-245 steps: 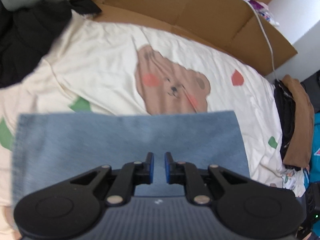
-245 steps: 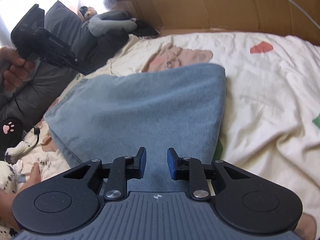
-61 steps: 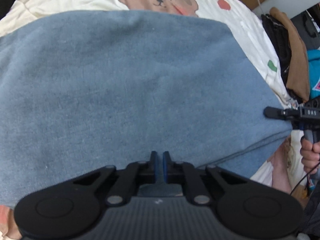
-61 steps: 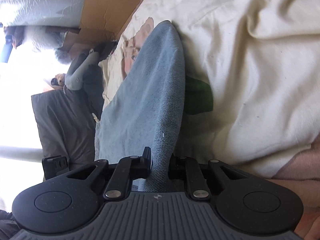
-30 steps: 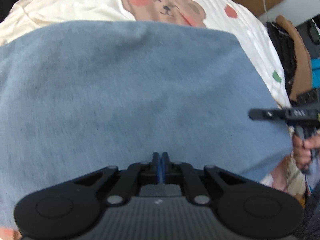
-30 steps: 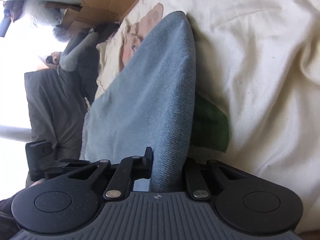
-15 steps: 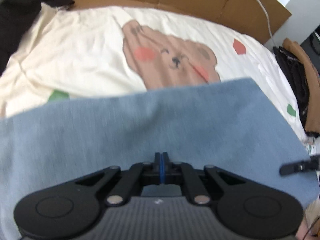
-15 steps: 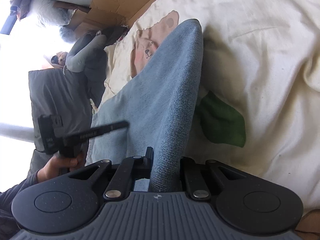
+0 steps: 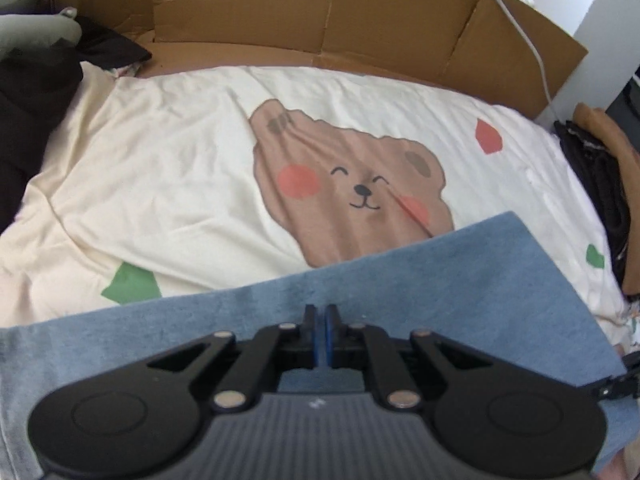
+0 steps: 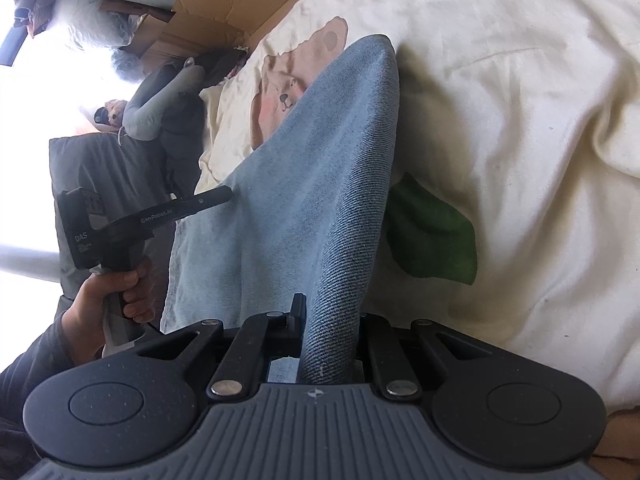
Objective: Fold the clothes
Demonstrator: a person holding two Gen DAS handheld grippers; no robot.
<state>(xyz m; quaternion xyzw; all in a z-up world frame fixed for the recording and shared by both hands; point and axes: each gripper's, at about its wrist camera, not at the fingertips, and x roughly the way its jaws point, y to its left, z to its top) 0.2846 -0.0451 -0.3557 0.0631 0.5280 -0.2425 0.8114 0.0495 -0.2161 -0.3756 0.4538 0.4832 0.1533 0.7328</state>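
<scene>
1. my right gripper is clamped on the denim fold near the bed's front edge.
2. my left gripper is nearly together, empty.
3. soft, heavy cloth; i'd grip corners.

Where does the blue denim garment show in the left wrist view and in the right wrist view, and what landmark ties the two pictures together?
Left wrist view: the blue denim garment spans the lower half, behind the left gripper.
Right wrist view: it rises from the right gripper, which pinches a fold, up the centre.
Shared landmark: the bear print on the cream sheet, just past the denim's far edge in both.
</scene>
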